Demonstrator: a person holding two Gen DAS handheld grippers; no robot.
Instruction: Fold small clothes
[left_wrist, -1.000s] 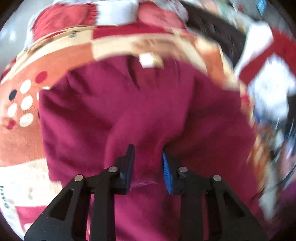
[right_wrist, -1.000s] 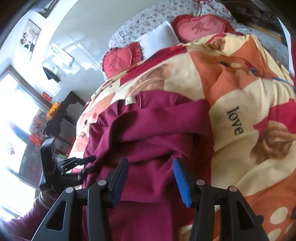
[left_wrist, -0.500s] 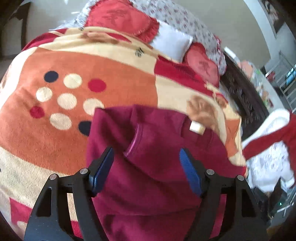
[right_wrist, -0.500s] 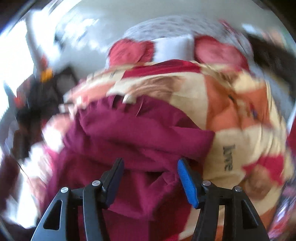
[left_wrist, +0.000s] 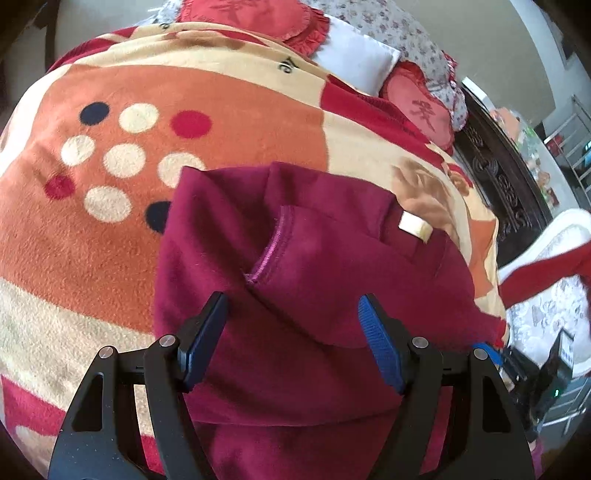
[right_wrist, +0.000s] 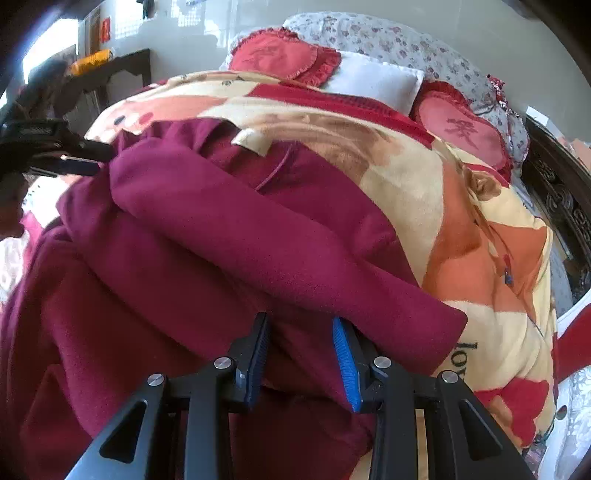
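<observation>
The left gripper (left_wrist: 291, 332) hung with jaws wide over the maroon garment (left_wrist: 314, 295); the right gripper's (right_wrist: 300, 354) jaws had been narrowing around a fold to carry it over.

Both wrist views are bright with daylight. In the right wrist view the light comes from a blown-out window (right_wrist: 48, 48) far up and left of the right gripper (right_wrist: 301, 356), and glare washes the wall (right_wrist: 192, 33) above it. The maroon garment (right_wrist: 229, 236) shows soft shadows in its folds just ahead of the fingertips. In the left wrist view the blanket (left_wrist: 92, 229) left of the left gripper (left_wrist: 291, 339) is evenly lit and fairly sharp. Fisheye bending curves both pictures; corners go black. Far-right clutter (left_wrist: 546, 354) is smeared and soft.
</observation>
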